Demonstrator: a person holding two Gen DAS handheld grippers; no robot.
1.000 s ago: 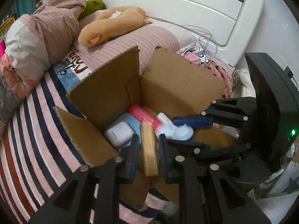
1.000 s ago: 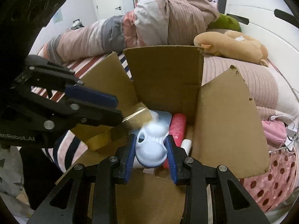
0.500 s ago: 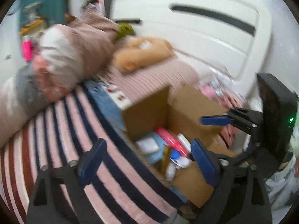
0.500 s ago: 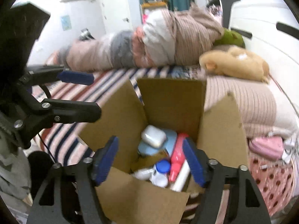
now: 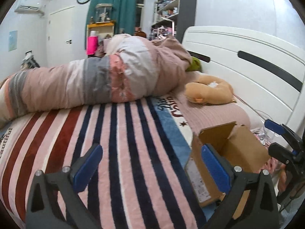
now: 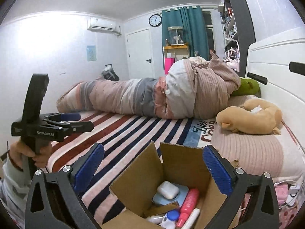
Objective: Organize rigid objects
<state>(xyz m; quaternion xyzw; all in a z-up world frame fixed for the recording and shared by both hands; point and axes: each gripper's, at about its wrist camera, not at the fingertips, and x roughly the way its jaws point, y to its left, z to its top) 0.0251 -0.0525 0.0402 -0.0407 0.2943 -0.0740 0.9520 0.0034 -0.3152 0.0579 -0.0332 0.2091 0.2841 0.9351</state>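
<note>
An open cardboard box (image 6: 181, 164) sits on the striped bed; it also shows in the left wrist view (image 5: 234, 148). Inside lie a white earbud case (image 6: 168, 189), a pink tube (image 6: 187, 204), a blue-capped white container (image 6: 171, 216) and a tan flat piece (image 6: 162, 209). My right gripper (image 6: 152, 169) is open and empty, raised above and in front of the box. My left gripper (image 5: 150, 168) is open and empty, over the striped blanket left of the box; it also shows in the right wrist view (image 6: 76, 122).
A rolled striped duvet (image 5: 106, 80) lies across the bed. A tan plush toy (image 6: 251, 116) and a green one (image 6: 247, 86) sit by the white headboard (image 5: 247, 61). Cables and pink items (image 6: 286, 192) lie right of the box.
Both grippers opened and dropped their objects into the box, then pulled up and back away from it. The left gripper swung left over the blanket.
</note>
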